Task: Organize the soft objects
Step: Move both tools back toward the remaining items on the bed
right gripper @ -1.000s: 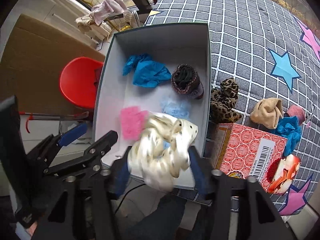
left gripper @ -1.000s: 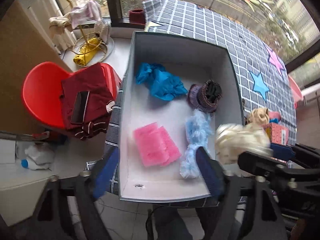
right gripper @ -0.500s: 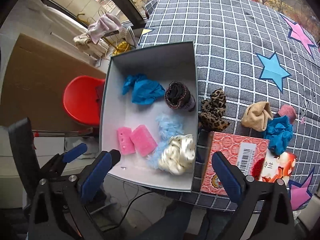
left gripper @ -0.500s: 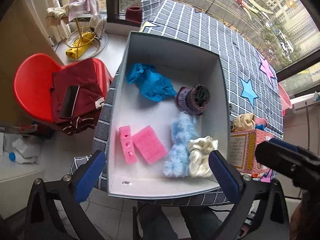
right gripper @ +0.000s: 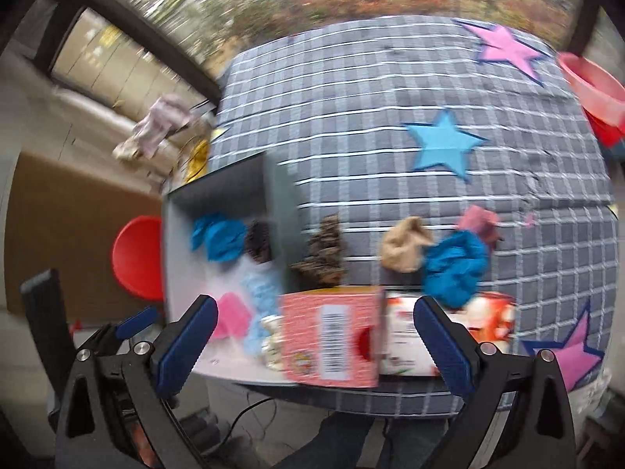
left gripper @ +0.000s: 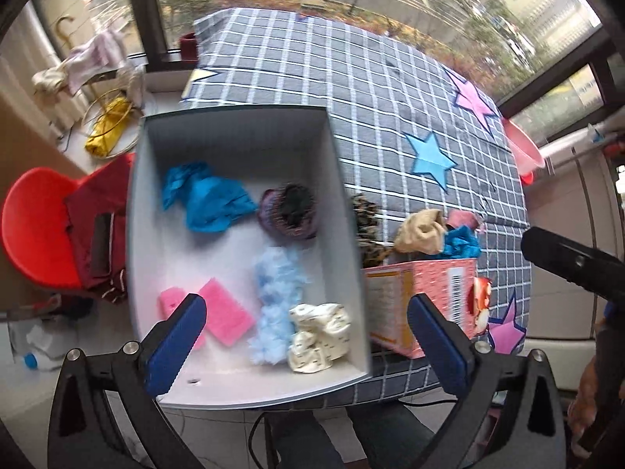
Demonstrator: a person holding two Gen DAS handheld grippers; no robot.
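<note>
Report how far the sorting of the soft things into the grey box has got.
Done: the grey box holds the blue cloth, dark knit roll, pale blue fluffy piece, cream scrunchie and pink sponges. In hand: nothing; the left hand-held gripper and right hand-held gripper are open. Left on the checked cloth: leopard piece, tan piece, blue piece, pink piece.

- The table (left gripper: 351, 90) wears a grey checked cloth with blue and pink stars.
- An open grey box (left gripper: 234, 125) sits at its near left corner.
- A pink patterned carton (left gripper: 422, 285) lies along the near edge, just beside the box.
- Behind the carton: a leopard-print piece (right gripper: 324, 250), a tan piece (right gripper: 404, 250), a blue piece (right gripper: 455, 265) and a pink piece (right gripper: 478, 221).
</note>
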